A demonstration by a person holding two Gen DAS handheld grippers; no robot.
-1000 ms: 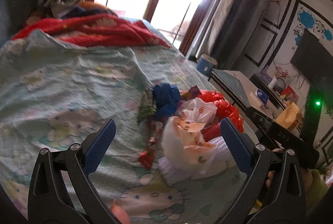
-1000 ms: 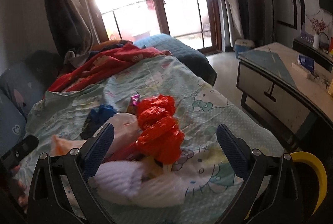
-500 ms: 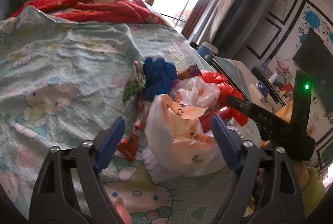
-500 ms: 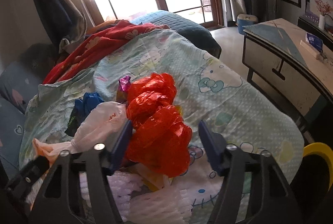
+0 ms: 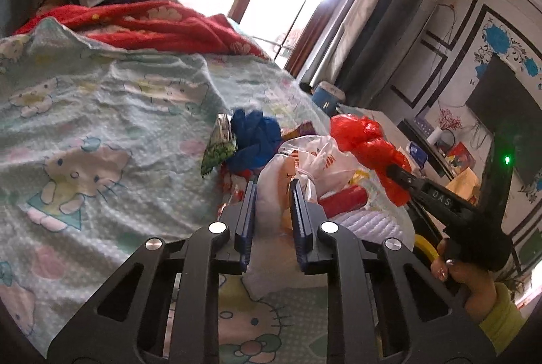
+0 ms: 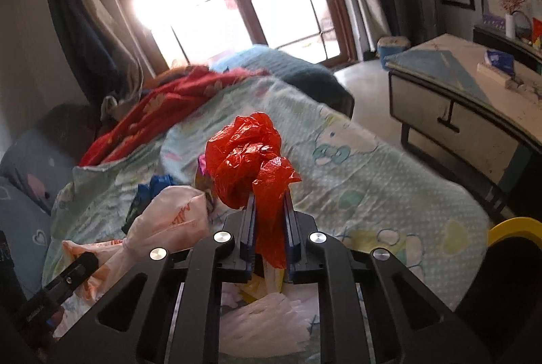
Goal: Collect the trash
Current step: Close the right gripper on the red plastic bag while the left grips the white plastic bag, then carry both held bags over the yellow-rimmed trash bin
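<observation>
we see a heap of trash lying on the pale green cartoon-cat bedsheet, and we take that sheet as our landmark. near the sheet's edge, our left gripper is closing its blue-padded fingers on the white and orange printed plastic bag, whose thin film is pinched between the pads. our right gripper is closing its fingers on the crumpled red plastic bag, a strip of red film hanging down between the pads while the rest bulges above them. on the sheet beyond the white bag lie a crumpled blue plastic bag and, touching its left side, a green foil snack wrapper. a white ribbed foam sheet lies on the sheet under the red bag. at the sheet's far end a red patterned blanket is bunched up.
</observation>
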